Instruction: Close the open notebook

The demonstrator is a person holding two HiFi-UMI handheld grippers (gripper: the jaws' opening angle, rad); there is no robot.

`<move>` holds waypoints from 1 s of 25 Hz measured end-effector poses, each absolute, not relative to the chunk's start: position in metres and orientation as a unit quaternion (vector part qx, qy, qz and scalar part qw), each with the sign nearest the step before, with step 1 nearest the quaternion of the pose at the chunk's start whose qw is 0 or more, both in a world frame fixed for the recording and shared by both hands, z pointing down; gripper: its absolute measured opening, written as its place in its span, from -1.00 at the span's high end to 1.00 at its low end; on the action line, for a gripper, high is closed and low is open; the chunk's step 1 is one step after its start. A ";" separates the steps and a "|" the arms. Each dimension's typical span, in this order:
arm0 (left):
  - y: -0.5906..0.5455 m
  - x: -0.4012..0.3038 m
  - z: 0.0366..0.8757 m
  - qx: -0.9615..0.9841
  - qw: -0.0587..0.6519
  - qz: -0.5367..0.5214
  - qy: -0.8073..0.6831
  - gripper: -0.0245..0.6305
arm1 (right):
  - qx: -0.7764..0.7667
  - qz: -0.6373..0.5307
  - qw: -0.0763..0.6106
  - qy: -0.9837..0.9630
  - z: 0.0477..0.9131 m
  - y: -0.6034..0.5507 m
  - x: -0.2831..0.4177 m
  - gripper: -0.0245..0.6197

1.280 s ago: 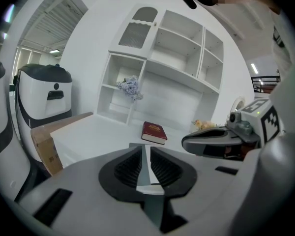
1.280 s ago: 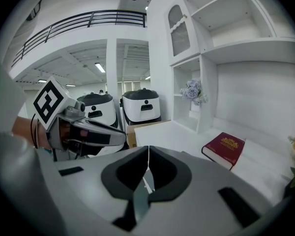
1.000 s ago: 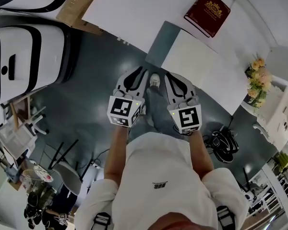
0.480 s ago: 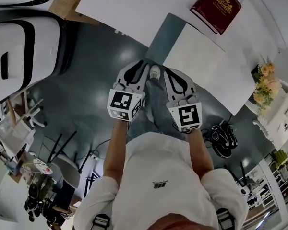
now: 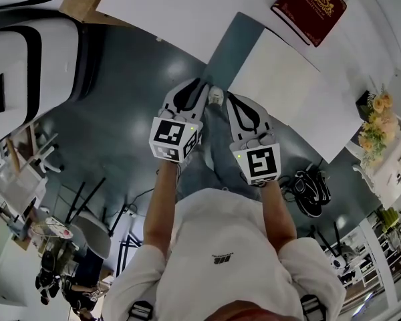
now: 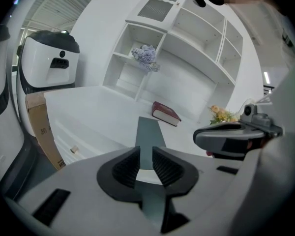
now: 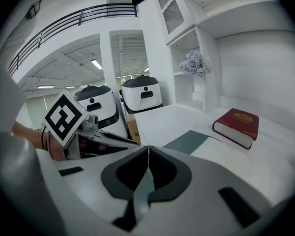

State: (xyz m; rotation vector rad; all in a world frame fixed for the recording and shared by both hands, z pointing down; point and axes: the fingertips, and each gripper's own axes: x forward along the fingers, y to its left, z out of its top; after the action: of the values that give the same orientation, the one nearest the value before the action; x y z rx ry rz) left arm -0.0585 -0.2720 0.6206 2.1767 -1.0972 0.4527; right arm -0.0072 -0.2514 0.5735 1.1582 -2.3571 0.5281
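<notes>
White tabletop [image 5: 187, 12] with closed red notebook [image 5: 309, 5] upper right; purple flowers [image 6: 146, 57] in shelf compartment; left gripper [image 6: 146, 156] parted, empty; right gripper [image 7: 147, 154] pressed together.

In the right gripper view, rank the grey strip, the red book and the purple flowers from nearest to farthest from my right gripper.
Measured from the right gripper, whose jaws are together:
1. grey strip: just ahead, slightly right, at the near edge of the white table.
2. red book: beyond the strip, to the right, lying closed.
3. purple flowers: farthest, up in the shelf unit behind.
</notes>
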 end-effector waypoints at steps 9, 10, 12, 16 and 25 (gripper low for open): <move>-0.277 -0.055 0.650 0.823 0.350 0.174 -0.412 0.93 | 0.419 0.202 0.229 -0.855 0.582 -0.250 -0.006 0.93; -0.278 -0.055 0.653 0.823 0.352 0.174 -0.411 0.93 | 0.421 0.203 0.228 -0.854 0.583 -0.250 -0.006 0.93; -0.278 -0.054 0.657 0.822 0.356 0.176 -0.409 0.93 | 0.421 0.205 0.227 -0.854 0.584 -0.250 -0.004 0.93; -0.278 -0.050 0.665 0.822 0.364 0.179 -0.400 0.93 | 0.423 0.206 0.228 -0.852 0.587 -0.250 0.000 0.93; -0.279 -0.051 0.674 0.811 0.388 0.166 -0.404 0.93 | 0.421 0.206 0.228 -0.853 0.588 -0.250 -0.003 0.93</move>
State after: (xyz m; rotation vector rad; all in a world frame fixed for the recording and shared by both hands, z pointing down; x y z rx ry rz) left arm -0.0512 -0.2788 0.6742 2.0642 -1.0280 0.4211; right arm -0.0027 -0.2498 0.5881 1.1590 -2.3498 0.5669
